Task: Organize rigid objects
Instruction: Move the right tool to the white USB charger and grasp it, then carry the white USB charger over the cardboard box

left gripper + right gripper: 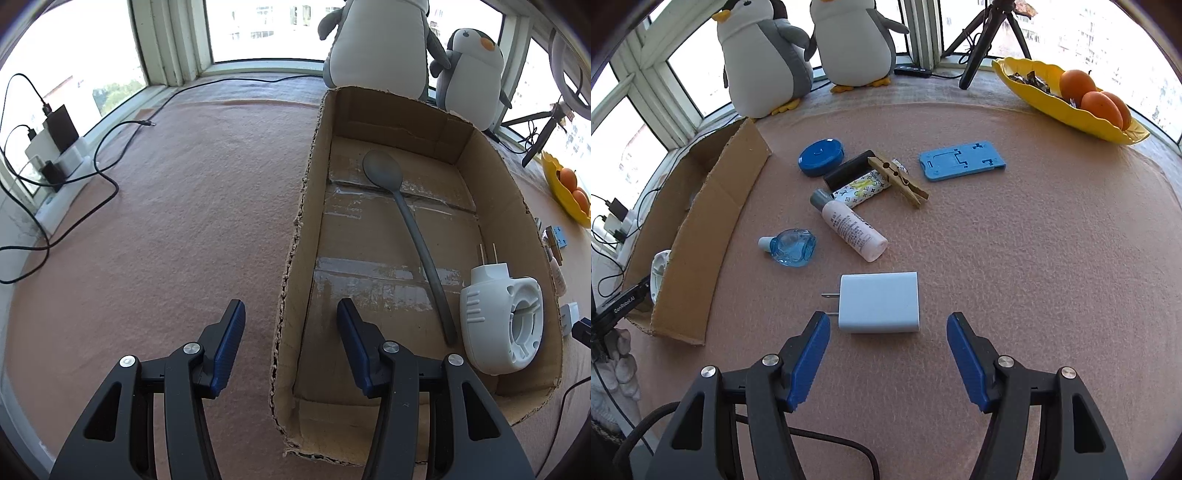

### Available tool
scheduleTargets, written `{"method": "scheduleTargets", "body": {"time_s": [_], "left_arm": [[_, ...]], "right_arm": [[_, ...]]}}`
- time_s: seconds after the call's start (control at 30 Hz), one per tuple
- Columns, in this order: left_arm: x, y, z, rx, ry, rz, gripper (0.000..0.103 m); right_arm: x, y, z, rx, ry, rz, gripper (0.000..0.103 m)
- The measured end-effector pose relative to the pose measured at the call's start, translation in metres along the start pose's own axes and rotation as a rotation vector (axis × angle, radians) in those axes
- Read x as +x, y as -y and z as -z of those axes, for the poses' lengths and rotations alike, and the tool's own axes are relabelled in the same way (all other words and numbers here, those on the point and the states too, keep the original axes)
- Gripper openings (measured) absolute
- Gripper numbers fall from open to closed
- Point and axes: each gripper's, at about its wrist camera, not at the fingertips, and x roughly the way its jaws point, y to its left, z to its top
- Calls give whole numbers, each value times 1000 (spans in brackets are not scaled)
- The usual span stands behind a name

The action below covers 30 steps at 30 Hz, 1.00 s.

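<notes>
Blue-padded fingers of my left gripper [291, 325] sit closest to the lens, spread wide and holding nothing, straddling the torn near-left wall of the open brown cardboard box [295, 258] — one finger over the pink felt table cover [166, 221], the other inside. I judge this hand is parked there to steady or guard the box. Inside lie a long grey plastic spoon [406, 221] running diagonally along the taped floor, and a white plug-in vaporiser body [502, 325] against the right wall, prongs up; both look already sorted.

Through the right wrist camera, my right gripper [888, 328] is likewise released and empty, its fingers flanking the near end of a white rectangular wall charger [879, 302] lying flat, prongs pointing left. That seems the next pick. Beyond it wait a clear blue liquid refill bottle [792, 247], a white lotion bottle with grey cap [853, 229], a wooden clothespin [899, 181], a round blue case [820, 157] and a flat blue plastic phone stand [962, 160].

Only this view shows the unsorted pile — the left one alone reveals the box's contents.
</notes>
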Motion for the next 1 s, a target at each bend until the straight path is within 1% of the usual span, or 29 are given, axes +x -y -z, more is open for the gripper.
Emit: {"method": "scheduleTargets", "body": {"time_s": [0.3,0.33,0.4,0.47,0.5,0.83,1.0], "left_arm": [[1,-2,1,-25,3,17,51],[1,-2,1,-24,4,17,51],[1,-2,1,-21,6,16,51],[1,-1,1,-21,6,17,51],[1,-1,1,-21,6,17,51],[1,-1,1,-22,12,21,51],[1,-1,1,-22,12,24,51]], "right_arm": [[15,-5,-11,-26,-28,-6,62],[16,-5,-12,-25,-29,-8,60],[17,-4,-14,-24,-38,-27,53],[17,-5,-16,-22,-45,-34,44],[17,-5,-16,-22,-47,-38,43],[14,-2,-14,-3,-41,-43,43],[5,-1,-18,23,-22,-52,43]]}}
